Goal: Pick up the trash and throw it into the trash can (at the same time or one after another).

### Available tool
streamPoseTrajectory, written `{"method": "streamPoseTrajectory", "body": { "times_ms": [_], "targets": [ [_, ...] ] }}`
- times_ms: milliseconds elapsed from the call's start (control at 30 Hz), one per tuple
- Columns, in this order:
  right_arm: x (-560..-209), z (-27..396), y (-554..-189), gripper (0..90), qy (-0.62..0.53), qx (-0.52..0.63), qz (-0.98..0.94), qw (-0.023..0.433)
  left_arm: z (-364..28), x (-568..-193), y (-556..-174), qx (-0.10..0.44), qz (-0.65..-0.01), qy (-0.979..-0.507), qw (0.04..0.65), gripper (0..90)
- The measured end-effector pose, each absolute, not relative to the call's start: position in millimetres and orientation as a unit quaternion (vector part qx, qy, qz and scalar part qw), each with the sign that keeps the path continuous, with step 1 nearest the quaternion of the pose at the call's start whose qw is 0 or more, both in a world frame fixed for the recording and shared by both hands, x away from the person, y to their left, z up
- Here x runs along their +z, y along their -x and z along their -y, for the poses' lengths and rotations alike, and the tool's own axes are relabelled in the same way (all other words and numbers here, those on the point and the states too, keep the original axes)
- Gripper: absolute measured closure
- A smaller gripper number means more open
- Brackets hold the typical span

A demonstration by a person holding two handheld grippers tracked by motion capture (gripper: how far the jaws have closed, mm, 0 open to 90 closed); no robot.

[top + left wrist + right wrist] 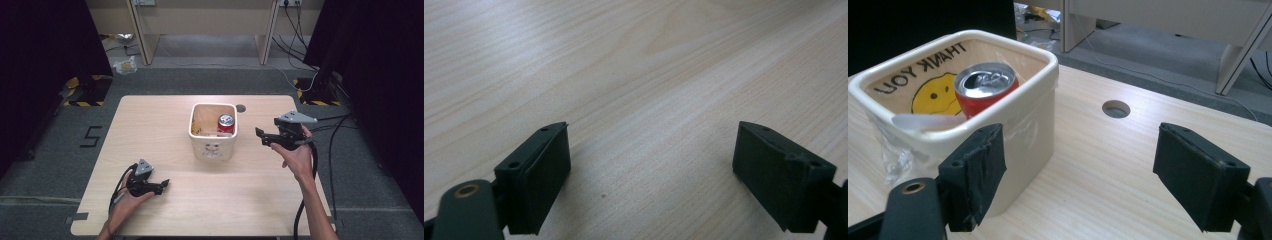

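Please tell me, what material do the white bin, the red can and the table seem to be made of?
Bin: probably plastic; smooth cream walls, rounded rim, thin clear liner inside.
Can: likely aluminium; shiny silver top with pull tab, red painted side.
Table: pale wood or laminate; printed-looking grain, matte.

bg: wood table (165,125) w/ cable hole (241,107) | hazard tape (82,103) | desk legs (142,35)

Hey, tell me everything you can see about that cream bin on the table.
The cream bin is a squarish, plastic-looking tub with rounded corners and a thick rolled rim. It stands upright near the middle of the wooden table. A clear liner drapes over its edge. Inside, a yellow smiley with THANK YOU lettering shows, and a red can stands upright with its silver top up. The right tongs hover open beside it, not touching.
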State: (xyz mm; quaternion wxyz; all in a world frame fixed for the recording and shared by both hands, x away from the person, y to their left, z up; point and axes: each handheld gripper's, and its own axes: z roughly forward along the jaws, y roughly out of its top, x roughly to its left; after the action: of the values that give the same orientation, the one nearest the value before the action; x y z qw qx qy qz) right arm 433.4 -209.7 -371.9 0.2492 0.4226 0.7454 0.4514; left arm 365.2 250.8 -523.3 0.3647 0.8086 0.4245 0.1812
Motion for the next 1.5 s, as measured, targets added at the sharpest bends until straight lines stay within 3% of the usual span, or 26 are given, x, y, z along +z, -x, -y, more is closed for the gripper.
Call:
{"method": "streamPoseTrajectory", "body": {
  "times_ms": [1500],
  "targets": [
    [-433.4,235.5,-394.8,20.0,-0.45,0.424,-0.747,0.245,-250.6,-523.3,-365.2,0.181,-0.425,-0.808,0.365,14.6]
  ]
}}
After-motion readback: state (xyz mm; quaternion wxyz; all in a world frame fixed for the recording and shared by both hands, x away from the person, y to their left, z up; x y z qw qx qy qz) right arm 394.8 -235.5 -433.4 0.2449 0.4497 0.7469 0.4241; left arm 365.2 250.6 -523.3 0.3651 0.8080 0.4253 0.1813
